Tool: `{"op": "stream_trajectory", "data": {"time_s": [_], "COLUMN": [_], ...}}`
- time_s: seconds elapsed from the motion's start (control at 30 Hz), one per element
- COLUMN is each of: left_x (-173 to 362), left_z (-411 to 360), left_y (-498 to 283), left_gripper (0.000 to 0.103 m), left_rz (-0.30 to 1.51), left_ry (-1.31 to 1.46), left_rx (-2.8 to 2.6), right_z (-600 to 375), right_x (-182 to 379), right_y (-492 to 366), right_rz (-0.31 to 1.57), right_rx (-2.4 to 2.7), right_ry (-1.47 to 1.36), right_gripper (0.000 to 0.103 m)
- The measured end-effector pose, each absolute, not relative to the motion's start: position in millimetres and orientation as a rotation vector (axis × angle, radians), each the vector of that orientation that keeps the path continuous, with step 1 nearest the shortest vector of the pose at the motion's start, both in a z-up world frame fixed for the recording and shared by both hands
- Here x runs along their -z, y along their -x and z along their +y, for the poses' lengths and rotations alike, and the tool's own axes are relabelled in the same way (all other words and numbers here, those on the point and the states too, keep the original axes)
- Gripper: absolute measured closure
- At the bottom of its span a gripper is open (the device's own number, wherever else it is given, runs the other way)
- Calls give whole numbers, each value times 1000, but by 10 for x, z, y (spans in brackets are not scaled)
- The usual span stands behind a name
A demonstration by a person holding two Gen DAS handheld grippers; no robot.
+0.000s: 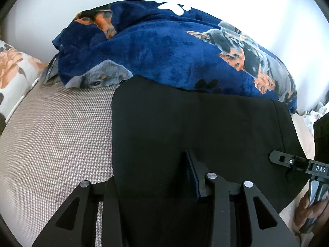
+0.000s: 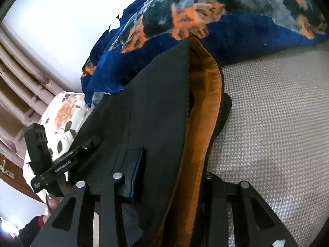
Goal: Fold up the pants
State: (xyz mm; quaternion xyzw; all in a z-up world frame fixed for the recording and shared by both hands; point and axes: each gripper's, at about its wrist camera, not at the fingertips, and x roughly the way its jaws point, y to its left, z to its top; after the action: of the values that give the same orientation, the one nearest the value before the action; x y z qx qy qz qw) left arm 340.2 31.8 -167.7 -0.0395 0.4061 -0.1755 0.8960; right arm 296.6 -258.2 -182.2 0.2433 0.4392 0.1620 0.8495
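Black pants (image 1: 185,123) lie flat on the houndstooth bed cover (image 1: 57,135). My left gripper (image 1: 152,168) sits at their near left edge, jaws standing apart. Its right finger (image 1: 192,173) rests on top of the cloth, and the left finger is hidden under the fabric. In the right wrist view, the waistband with its orange lining (image 2: 205,103) stands up between the jaws of my right gripper (image 2: 174,177), which is shut on it. Only the left finger (image 2: 137,170) shows. Each gripper appears in the other's view: the right gripper (image 1: 277,158) and the left gripper (image 2: 82,150).
A bunched blue fleece blanket with a dog print (image 1: 164,47) lies along the far edge of the pants. A floral pillow (image 1: 12,74) sits at the left, and curtains (image 2: 18,78) hang beyond it. A hand (image 1: 308,207) holds the right gripper's handle.
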Motion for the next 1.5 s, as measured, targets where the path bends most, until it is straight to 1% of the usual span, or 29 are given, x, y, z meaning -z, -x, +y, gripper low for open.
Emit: {"op": "stream_trajectory", "data": {"time_s": [0.17, 0.27, 0.33, 0.47, 0.57, 0.6, 0.67, 0.73, 0.83, 0.97, 1.13, 1.5], "left_x": [1674, 1670, 1670, 1675, 1674, 1675, 1675, 1677, 1677, 1676, 1672, 1675], "left_z": [310, 306, 306, 320, 313, 315, 321, 324, 324, 324, 320, 333], "left_y": [-3382, -3368, -3364, -3371, -3365, -3367, -3370, -3372, -3373, -3377, -3372, -3369], "left_gripper": [61, 59, 58, 56, 54, 53, 49, 46, 45, 44, 42, 42], "left_rz": [837, 833, 833, 837, 835, 835, 836, 838, 837, 836, 834, 838], "left_ry": [72, 64, 61, 68, 60, 60, 60, 58, 53, 49, 42, 53], "left_rx": [344, 330, 325, 319, 307, 304, 291, 278, 271, 265, 254, 258], "right_z": [-2521, -2494, -2429, -2384, -2321, -2305, -2283, -2270, -2237, -2241, -2245, -2242], "right_x": [1787, 1772, 1747, 1735, 1720, 1716, 1717, 1723, 1719, 1732, 1728, 1734], "right_y": [-2924, -2901, -2891, -2898, -2902, -2901, -2916, -2928, -2936, -2947, -2938, -2973], "right_rz": [903, 890, 878, 869, 864, 863, 867, 872, 880, 890, 892, 904], "right_rx": [-296, -263, -226, -184, -137, -124, -101, -84, -50, -36, -26, -29], "right_ry": [-450, -417, -369, -329, -278, -265, -244, -229, -193, -186, -181, -171], "right_gripper": [67, 63, 58, 53, 46, 42, 38, 31, 23, 19, 11, 7]}}
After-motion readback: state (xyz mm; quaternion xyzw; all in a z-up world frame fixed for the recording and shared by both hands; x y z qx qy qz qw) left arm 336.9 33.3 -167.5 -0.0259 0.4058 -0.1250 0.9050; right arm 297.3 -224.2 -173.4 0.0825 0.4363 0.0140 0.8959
